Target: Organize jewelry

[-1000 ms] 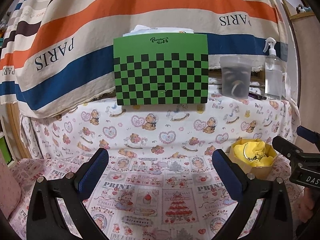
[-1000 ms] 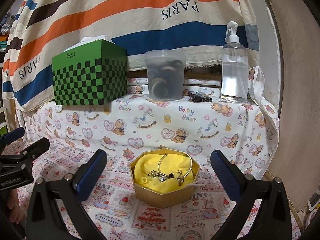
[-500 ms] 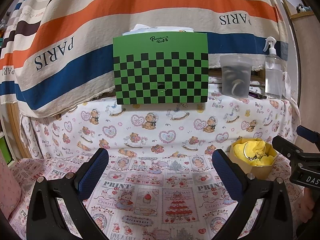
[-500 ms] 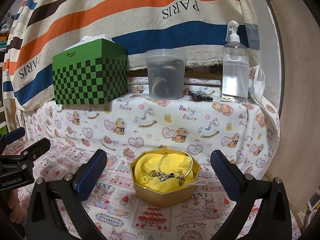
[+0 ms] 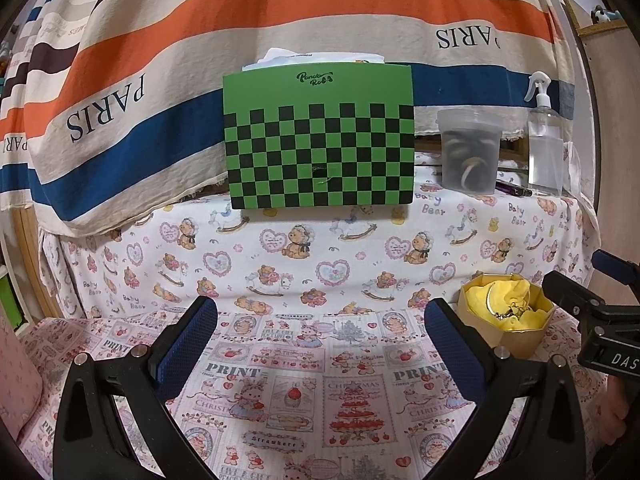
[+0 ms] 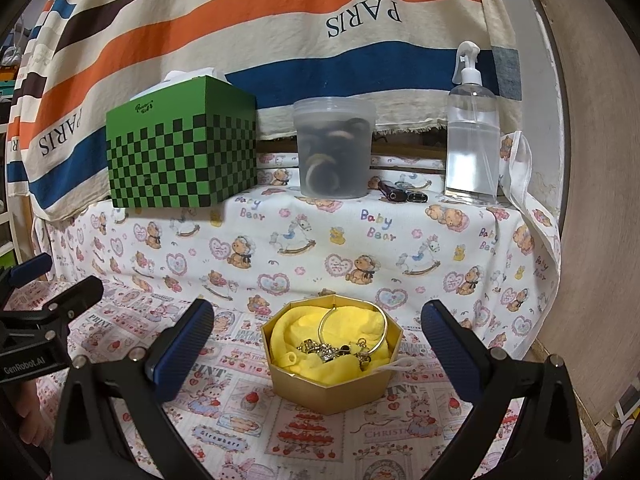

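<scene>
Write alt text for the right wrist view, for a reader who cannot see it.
The open right gripper faces a gold octagonal box lined with yellow cloth, holding a gold bangle and small jewelry. Behind, a raised ledge holds a green checkered tissue box, plastic tub and spray bottle.

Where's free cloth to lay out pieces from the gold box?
Free: printed cloth left of the gold box, ahead of the left gripper, and the strip before the box. Crowded: raised shelf, with tissue box, tub and spray bottle. Right gripper straddles the box.
</scene>
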Available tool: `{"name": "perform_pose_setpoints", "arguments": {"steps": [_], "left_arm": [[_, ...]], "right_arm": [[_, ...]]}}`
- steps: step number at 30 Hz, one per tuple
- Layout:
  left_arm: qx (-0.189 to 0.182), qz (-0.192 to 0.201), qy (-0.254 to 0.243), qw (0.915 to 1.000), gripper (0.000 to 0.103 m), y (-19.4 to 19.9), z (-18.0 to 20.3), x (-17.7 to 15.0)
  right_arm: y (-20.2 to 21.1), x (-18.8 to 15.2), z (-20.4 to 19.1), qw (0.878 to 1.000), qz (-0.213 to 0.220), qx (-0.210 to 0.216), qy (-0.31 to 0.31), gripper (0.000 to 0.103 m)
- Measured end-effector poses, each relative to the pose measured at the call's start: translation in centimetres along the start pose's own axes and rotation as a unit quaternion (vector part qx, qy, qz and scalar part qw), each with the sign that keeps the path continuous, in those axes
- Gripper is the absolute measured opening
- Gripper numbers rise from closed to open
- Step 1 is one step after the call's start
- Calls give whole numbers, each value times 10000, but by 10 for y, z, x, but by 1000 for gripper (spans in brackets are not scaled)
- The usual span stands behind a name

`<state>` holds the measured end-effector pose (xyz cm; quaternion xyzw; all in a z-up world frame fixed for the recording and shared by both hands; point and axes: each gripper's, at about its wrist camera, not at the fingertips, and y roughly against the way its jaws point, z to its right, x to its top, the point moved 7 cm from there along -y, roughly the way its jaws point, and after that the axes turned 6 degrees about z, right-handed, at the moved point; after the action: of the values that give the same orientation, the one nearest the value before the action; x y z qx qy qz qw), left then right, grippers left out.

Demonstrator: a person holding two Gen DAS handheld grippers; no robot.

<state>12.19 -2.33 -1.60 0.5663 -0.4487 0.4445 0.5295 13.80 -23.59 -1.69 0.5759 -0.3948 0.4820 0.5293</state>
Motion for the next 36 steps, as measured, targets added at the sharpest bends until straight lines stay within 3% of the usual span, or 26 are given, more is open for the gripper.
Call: {"name": "perform_pose_setpoints", "arguments": {"steps": [36], "left_arm": [[-8,-29,47,10000,103,-1,-3,0]], "right_arm": [[-1,0,2,10000,-10,-4,-24,103]]}}
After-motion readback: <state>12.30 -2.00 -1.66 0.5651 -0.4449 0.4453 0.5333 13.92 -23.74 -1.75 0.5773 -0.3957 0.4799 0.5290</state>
